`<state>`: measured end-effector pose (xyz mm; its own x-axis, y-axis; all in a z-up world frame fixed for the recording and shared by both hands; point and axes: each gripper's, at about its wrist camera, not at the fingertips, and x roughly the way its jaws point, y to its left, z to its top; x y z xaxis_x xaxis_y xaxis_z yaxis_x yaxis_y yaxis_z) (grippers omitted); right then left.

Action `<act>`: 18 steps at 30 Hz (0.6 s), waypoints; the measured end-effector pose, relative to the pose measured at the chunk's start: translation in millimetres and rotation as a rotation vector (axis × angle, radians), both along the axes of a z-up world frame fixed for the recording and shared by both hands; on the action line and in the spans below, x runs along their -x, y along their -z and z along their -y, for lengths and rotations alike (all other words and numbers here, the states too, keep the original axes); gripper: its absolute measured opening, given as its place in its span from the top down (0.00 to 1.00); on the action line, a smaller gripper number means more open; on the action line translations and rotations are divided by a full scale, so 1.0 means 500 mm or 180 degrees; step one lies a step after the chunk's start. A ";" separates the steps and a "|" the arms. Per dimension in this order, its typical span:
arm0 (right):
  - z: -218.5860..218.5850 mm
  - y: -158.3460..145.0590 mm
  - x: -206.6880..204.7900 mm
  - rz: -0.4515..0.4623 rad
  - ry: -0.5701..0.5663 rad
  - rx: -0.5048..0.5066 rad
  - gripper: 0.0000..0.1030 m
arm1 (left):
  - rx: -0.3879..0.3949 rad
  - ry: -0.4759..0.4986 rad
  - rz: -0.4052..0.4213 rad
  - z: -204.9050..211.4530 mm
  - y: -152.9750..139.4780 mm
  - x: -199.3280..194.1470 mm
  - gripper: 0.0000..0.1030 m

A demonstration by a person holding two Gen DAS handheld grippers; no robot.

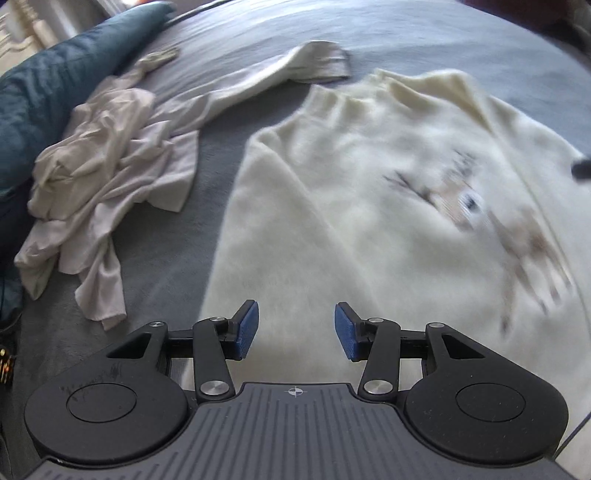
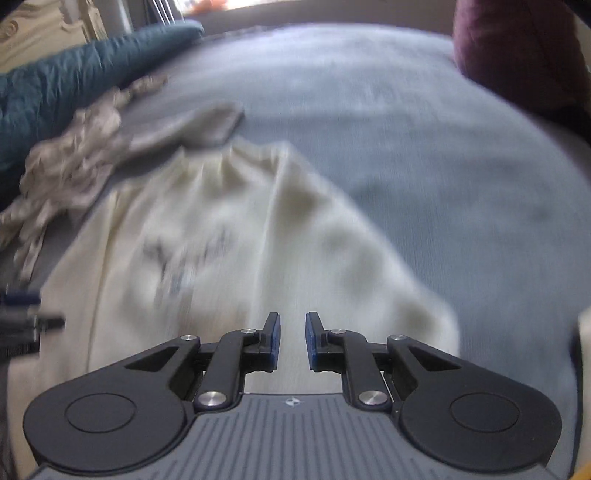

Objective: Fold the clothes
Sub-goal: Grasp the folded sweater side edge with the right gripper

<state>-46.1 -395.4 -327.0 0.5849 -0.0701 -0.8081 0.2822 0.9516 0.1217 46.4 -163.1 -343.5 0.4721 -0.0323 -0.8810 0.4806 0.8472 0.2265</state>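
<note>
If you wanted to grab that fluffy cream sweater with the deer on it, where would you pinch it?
Probably at the near hem of the cream sweater, coming down from above on the near side. It lies flat on the grey bed cover, so only an edge offers a fold of fabric to pinch.

You see a grey bedspread (image 1: 424, 40) filling most of both views, a teal quilt (image 1: 44, 88) bunched along its left edge, a maroon cushion (image 2: 517, 48) at the far right corner, and a cream carved headboard (image 2: 40, 33) behind the quilt.
</note>
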 end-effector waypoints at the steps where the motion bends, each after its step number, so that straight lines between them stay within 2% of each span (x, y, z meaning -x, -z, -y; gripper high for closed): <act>1: 0.012 0.002 -0.031 0.0090 -0.0026 0.0024 0.85 | -0.0019 -0.0065 0.0012 0.008 0.007 -0.009 0.56; 5: 0.049 0.038 -0.144 0.0368 -0.0064 0.0062 0.88 | -0.0071 -0.0230 -0.0014 0.026 0.043 -0.036 0.55; 8: 0.058 0.116 -0.199 0.0140 -0.0162 0.0088 0.88 | -0.0092 -0.0266 -0.0017 0.031 0.037 -0.039 0.55; 9: 0.060 0.123 -0.199 0.0144 -0.0192 0.0095 0.88 | -0.0090 -0.0279 -0.0017 0.032 0.029 -0.041 0.55; 12: 0.060 0.074 -0.185 0.0256 -0.0306 0.0126 0.90 | -0.0006 -0.0360 0.0050 0.027 0.009 -0.053 0.55; 14: 0.064 0.034 -0.182 0.0443 -0.0351 0.0148 0.90 | -0.0032 -0.0423 0.0104 0.033 0.015 -0.071 0.54; 16: 0.065 0.035 -0.212 0.0509 -0.0381 0.0193 0.90 | -0.0060 -0.0492 0.0064 0.042 0.035 -0.091 0.54; 18: 0.075 0.066 -0.255 0.0396 -0.0355 0.0107 0.90 | -0.0087 -0.0562 0.0034 0.049 0.052 -0.108 0.54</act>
